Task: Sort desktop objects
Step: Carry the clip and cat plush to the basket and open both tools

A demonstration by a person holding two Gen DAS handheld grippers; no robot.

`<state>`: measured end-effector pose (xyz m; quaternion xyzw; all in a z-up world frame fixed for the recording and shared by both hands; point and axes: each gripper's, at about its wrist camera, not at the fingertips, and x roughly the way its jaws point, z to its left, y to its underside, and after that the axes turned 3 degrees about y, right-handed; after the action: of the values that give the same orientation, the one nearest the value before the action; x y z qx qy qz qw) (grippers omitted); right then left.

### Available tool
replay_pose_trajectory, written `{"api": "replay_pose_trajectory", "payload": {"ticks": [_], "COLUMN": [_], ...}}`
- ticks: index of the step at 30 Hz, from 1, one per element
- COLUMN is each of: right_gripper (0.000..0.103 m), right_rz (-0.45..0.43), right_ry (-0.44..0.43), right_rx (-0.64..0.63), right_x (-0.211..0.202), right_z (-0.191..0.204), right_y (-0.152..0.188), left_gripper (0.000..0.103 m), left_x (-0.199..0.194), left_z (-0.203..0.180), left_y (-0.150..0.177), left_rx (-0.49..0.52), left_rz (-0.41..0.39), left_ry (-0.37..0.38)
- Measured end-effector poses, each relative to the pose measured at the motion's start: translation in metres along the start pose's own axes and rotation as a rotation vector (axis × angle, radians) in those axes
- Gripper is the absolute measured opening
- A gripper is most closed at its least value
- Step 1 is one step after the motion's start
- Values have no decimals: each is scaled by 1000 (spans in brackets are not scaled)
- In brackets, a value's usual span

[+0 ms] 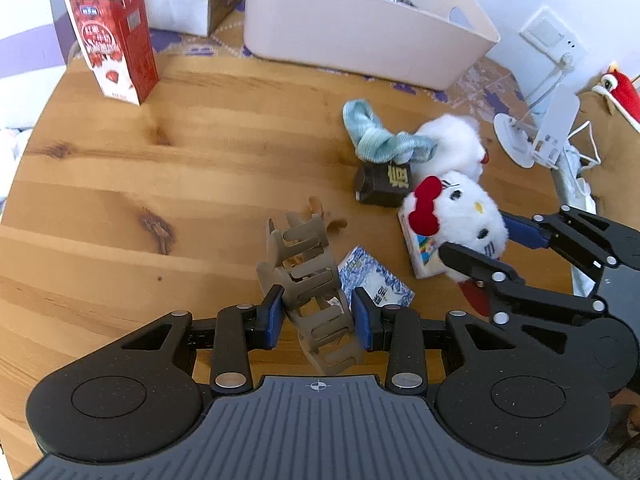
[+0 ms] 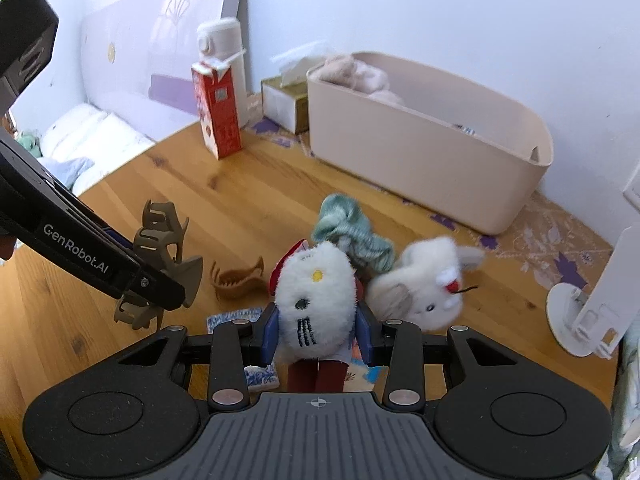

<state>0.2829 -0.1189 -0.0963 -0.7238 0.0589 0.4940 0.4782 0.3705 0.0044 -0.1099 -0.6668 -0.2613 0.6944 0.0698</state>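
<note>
Gripping: left gripper (image 1: 318,316) ribbed grey claw clip (image 1: 308,276); right gripper (image 2: 318,330) fluffy white plush (image 2: 316,300).

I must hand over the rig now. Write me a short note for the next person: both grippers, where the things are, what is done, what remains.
Left gripper: shut on the grey hair claw, held above the table.
Right gripper: shut on the white cat plush.
Done: the beige bin already holds some soft items.
Left on the table: teal sock, white bunny plush, brown hair claw, dark small box, blue tissue packet, milk carton.
</note>
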Motion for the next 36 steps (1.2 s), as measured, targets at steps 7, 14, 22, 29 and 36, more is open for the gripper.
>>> {"api": "replay_pose_trajectory", "payload": {"ticks": [7,14,22,29,36], "right_gripper": [37,37,37,37,37], "right_rz": [-60,-134,-209,-246,-274], "right_ry": [43,92,174,217,247], "right_rx": [34,81,100,96,85], "right_x": [-20,-42,-58,-64,-67], "right_z": [-14,-38,-64,-82,-98], "right_y": [-11,-26,-55,-75,-96], "left_gripper": [37,37,37,37,37], "left_x": [-18,-38,-63,-79,-84], "left_z": [-5,-7,-15,-19,-30], "left_y": [-12,-41,-77,-108,-130], "left_rx": [71,135,238,282,325], "left_rz": [-80,-175,-315,-393,-443], "left_ry": [-17,-31,-75,-90,-80]}}
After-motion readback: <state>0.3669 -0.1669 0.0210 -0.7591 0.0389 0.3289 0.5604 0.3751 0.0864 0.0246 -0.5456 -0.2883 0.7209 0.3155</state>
